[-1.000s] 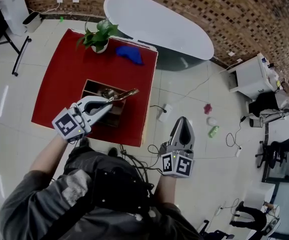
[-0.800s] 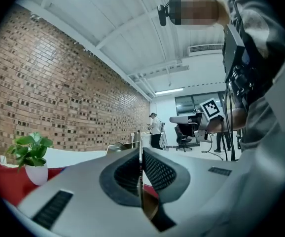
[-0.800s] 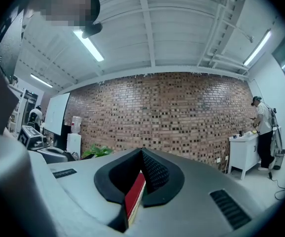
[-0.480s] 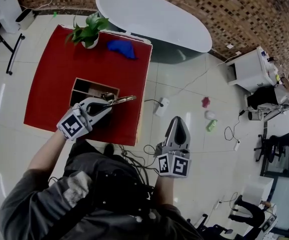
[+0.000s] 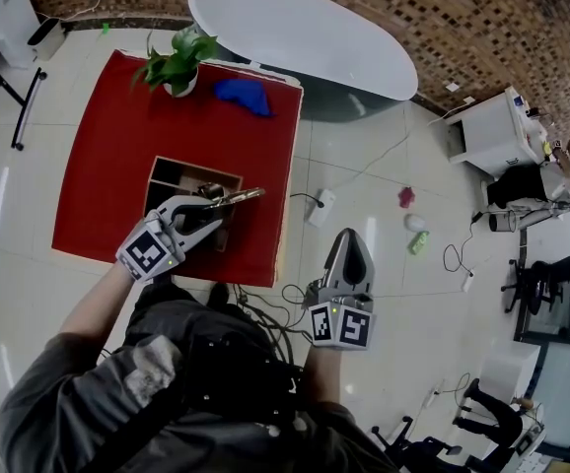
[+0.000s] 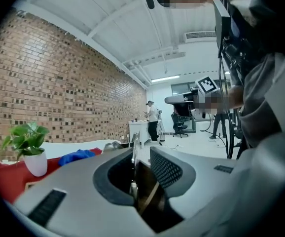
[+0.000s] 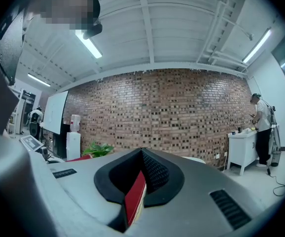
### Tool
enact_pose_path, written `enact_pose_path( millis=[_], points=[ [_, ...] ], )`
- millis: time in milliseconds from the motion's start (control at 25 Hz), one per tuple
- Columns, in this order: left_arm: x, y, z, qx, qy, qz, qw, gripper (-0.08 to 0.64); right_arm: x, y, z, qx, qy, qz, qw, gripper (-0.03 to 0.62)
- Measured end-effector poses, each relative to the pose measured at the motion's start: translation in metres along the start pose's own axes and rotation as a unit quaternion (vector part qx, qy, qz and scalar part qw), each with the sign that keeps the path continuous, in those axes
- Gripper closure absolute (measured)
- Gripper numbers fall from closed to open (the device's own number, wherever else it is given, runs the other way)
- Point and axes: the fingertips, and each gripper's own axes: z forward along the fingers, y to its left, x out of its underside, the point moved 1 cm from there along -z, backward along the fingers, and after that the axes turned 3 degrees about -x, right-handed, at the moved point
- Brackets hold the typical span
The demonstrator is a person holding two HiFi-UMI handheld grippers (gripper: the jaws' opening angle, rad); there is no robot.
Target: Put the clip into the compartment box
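Note:
A wooden compartment box point(image 5: 167, 173) sits on the red table point(image 5: 98, 166). My left gripper point(image 5: 213, 206) hovers over the box's near right part. A thin metal clip point(image 5: 238, 197) sticks out past its tips toward the table's right edge. In the left gripper view the jaws are opening: the clip point(image 6: 133, 154) lies against the left pad, with a dark gap to the right pad, between the tips of the left gripper point(image 6: 142, 151). My right gripper point(image 5: 353, 238) hangs over the floor right of the table, shut and empty, its tips meeting in the right gripper point(image 7: 142, 151) view.
A potted plant point(image 5: 177, 62) and a blue cloth point(image 5: 242, 95) lie at the table's far side. A white oval tub point(image 5: 305, 33) stands behind. Cables point(image 5: 265, 304) run over the tiled floor near my feet. A white cabinet point(image 5: 492, 131) is at the right.
The view has shifted a little. My left gripper has stayed over the box with the clip, which now lies somewhat flatter. The right gripper has hardly moved.

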Motion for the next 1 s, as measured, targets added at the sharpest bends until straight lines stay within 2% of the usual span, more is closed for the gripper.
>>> enact_pose_path(
  millis=[80,200,360,480,600,680,760,880,920,1000],
  points=[
    [0.001,-0.004,-0.003,0.011,0.008,0.009,0.9999,0.408,-0.002,0.005,0.001,0.002,-0.002,0.001,1.0,0.581],
    [0.0,-0.01,-0.004,0.016,0.03,0.043,0.9985,0.341,-0.006,0.008,0.002,0.003,-0.002,0.004,1.0,0.581],
    [-0.002,-0.007,-0.012,-0.006,0.063,0.082,0.9946,0.341,-0.007,0.013,-0.001,0.008,-0.002,0.009,1.0,0.581],
    [-0.014,-0.003,-0.014,-0.021,0.026,0.074,0.9967,0.327,-0.007,0.015,-0.003,0.007,-0.002,0.012,1.0,0.581],
    [-0.022,0.003,-0.016,-0.034,0.013,0.061,0.9975,0.316,-0.009,0.017,-0.004,0.006,-0.003,0.016,1.0,0.581],
    [-0.031,0.009,-0.022,-0.048,-0.003,0.038,0.9981,0.316,-0.012,0.021,-0.003,0.002,-0.006,0.015,1.0,0.581],
    [-0.05,0.021,-0.033,-0.073,-0.045,-0.024,0.996,0.316,-0.017,0.025,-0.002,-0.001,-0.012,0.014,1.0,0.581],
    [-0.084,0.049,-0.067,-0.117,-0.117,-0.126,0.978,0.324,-0.03,0.033,0.0,-0.009,-0.029,0.012,0.999,0.581],
    [-0.095,0.058,-0.082,-0.133,-0.137,-0.141,0.9713,0.335,-0.035,0.037,0.001,-0.013,-0.036,0.01,0.999,0.581],
    [-0.113,0.074,-0.114,-0.164,-0.165,-0.145,0.9617,0.389,-0.05,0.047,0.003,-0.023,-0.052,0.005,0.998,0.581]
  ],
)
